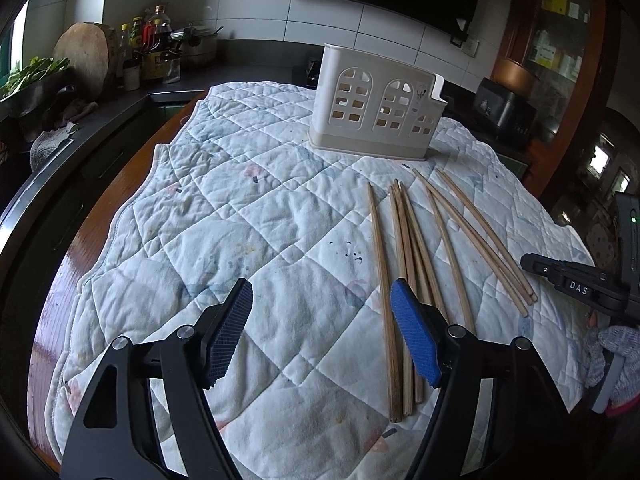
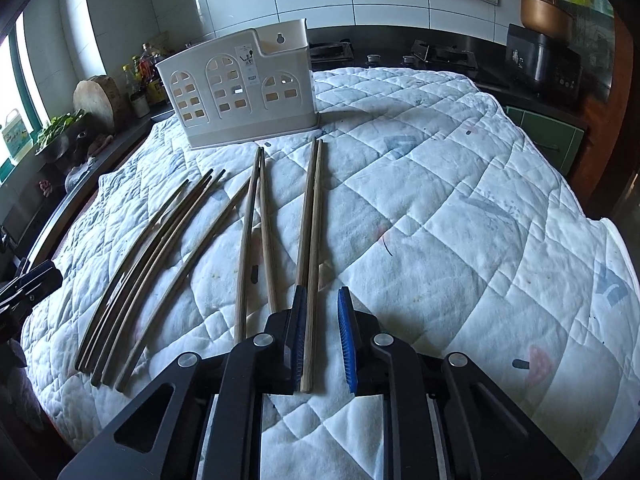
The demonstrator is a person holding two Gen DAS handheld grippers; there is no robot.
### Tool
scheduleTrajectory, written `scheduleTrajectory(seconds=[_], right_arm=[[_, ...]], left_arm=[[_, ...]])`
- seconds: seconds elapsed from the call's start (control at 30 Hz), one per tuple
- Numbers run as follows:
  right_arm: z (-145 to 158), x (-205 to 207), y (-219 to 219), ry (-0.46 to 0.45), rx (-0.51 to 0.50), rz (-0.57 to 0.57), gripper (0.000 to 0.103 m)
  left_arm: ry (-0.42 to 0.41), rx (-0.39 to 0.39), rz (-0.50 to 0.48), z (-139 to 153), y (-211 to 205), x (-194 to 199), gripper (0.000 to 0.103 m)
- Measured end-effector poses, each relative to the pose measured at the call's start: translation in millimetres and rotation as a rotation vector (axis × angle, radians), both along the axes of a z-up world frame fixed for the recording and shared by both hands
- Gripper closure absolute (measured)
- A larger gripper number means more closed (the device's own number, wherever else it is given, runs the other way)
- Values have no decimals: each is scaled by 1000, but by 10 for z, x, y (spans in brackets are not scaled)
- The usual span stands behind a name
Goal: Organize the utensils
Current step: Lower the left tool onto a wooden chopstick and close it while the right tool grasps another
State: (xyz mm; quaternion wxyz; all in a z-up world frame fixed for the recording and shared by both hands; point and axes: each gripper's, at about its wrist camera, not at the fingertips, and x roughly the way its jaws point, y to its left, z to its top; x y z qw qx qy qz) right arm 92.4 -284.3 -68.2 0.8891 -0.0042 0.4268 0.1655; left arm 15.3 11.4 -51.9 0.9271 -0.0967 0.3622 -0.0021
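the right claw point(image 2: 322, 340) stands narrow, its blue pads point(image 2: 345, 340) a slim gap apart, with the near end of one chopstick pair point(image 2: 310, 240) lying between them on the quilt point(image 2: 460, 220); the stick rests against the left pad, while the right pad shows clear of it, so no firm grip can be told. just left of that claw lies a second pair point(image 2: 252, 240), and further left a loose bundle of sticks point(image 2: 132, 280) fans out. straight ahead, beyond the stick tips, the white holder point(image 2: 240, 92) stands upright on the quilt.

the left claw point(image 1: 320, 336) is wide, nothing between its pads. its right pad point(image 1: 414, 340) sits over the near ends of the bundle point(image 1: 404, 280); whether it touches them cannot be told. ahead and slightly right stands the holder point(image 1: 372, 108). far right, the other claw's black body point(image 1: 576, 286) and a gloved hand point(image 1: 612, 360) show.
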Motion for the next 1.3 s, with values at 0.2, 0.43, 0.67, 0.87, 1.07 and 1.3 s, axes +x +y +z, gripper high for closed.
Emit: scheduleTrajectory(seconds=[0.2, 0.43, 0.67, 0.87, 1.07, 1.3], right_arm=[[-64, 65, 51, 16, -16, 15, 91], [-80, 63, 77, 8, -40, 25, 91], [-133, 32, 123, 3, -79, 38, 92], [-127, 20, 92, 3, -58, 34, 93], [-79, -37, 34, -12, -31, 16, 96], [18, -110, -8, -42, -16, 4, 96]], left_arm=[[8, 10, -11, -30, -29, 37, 33], [13, 16, -34, -41, -85, 36, 33], [26, 10, -70, -72, -158, 1, 40], [52, 23, -132, -147, -298, -49, 52], [82, -15, -162, -233, -362, -6, 76], [110, -29, -147, -300, -378, 72, 88]])
